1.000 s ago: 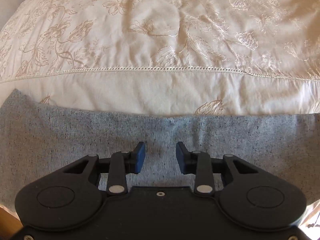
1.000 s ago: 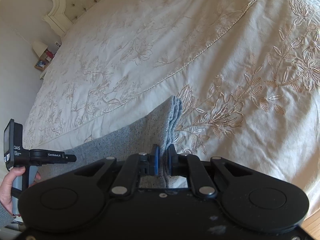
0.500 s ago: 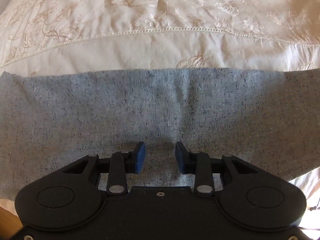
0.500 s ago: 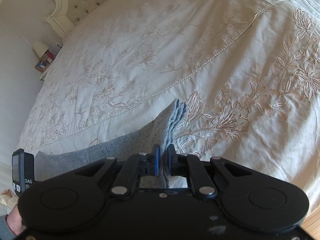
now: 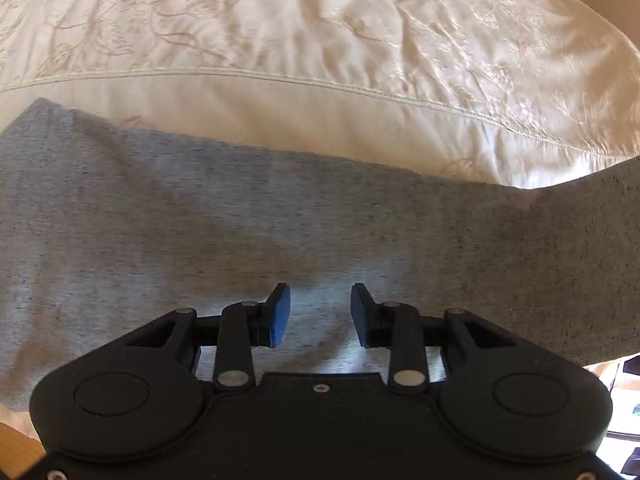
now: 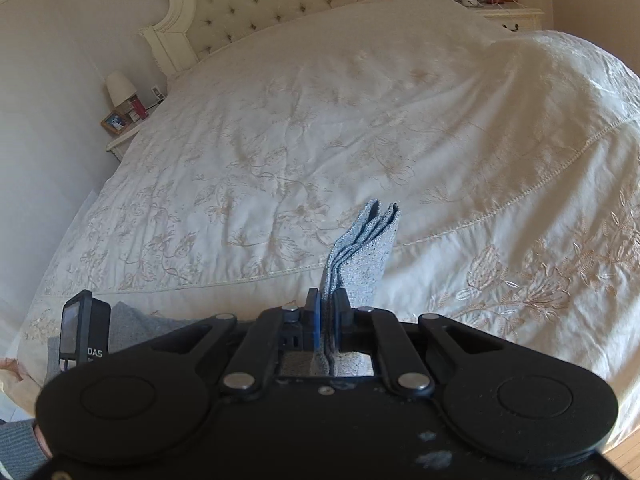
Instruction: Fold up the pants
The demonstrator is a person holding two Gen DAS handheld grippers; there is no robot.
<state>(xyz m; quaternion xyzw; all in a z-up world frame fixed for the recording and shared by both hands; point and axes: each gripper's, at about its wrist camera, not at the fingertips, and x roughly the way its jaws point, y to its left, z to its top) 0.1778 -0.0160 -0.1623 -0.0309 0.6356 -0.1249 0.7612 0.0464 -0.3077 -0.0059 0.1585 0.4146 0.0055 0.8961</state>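
Observation:
The grey pants (image 5: 280, 220) lie in a long band across the near edge of a cream embroidered bedspread (image 5: 320, 60). My left gripper (image 5: 316, 314) is open and hovers over the middle of the fabric, holding nothing. My right gripper (image 6: 328, 320) is shut on one end of the pants (image 6: 360, 248), several stacked layers sticking up past the fingers, lifted above the bedspread (image 6: 320, 140). The left gripper's device (image 6: 84, 328) shows at the lower left of the right wrist view.
A tufted headboard (image 6: 288, 0) stands at the far end of the bed. A nightstand with a lamp (image 6: 120, 88) is on the left and another nightstand (image 6: 508, 8) on the right. Wooden floor (image 5: 16, 448) shows below the bed edge.
My right gripper has lifted its end of the pants and tilted up, so the headboard came into view. The left gripper shifted over the fabric and stayed open.

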